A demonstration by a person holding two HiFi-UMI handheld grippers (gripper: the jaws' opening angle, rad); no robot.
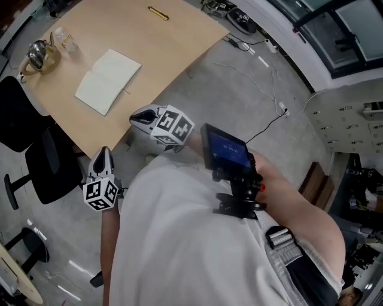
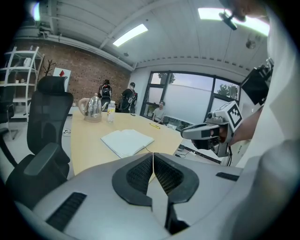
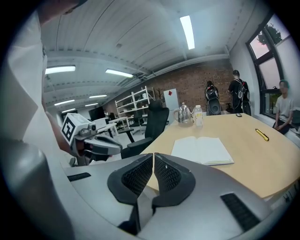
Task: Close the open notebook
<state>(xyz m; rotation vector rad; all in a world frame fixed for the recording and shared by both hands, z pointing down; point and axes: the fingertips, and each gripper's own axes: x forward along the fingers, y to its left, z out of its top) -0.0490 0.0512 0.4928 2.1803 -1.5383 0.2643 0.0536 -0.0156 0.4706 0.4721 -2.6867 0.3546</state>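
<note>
1. The open white-paged notebook [image 1: 108, 80] is lying flat on the pale wooden tabletop [image 1: 173, 48], with both halves spread and the pages facing up. It is sitting towards the side nearest the person, and nothing is resting on it.
2. The left gripper [image 1: 103, 150] is hanging off the tabletop's edge, over the grey floor [image 1: 251, 95] and beside a black office chair [image 1: 51, 170]. Its jaws are pressed fully together and are holding nothing.
3. The right gripper [image 1: 139, 116] is hovering close to the tabletop's near edge, nearer the notebook but apart from it. Its jaws are also meeting pad to pad, with nothing between them.
4. Both grippers are pointing towards the notebook, which suggests the person is lining up an approach. The closing itself is not yet begun.
5. Jaws pressed together like this would probably work as a thin wedge for slipping under one cover and tipping it over. Pinching the cover instead would mean parting them first.
6. The shiny metal kettle [image 1: 37, 54], the small clear bottle [image 1: 67, 40] and the yellow pen [image 1: 158, 13] are standing well apart from the notebook. They are unlikely to get in the way of a swinging cover.
</note>
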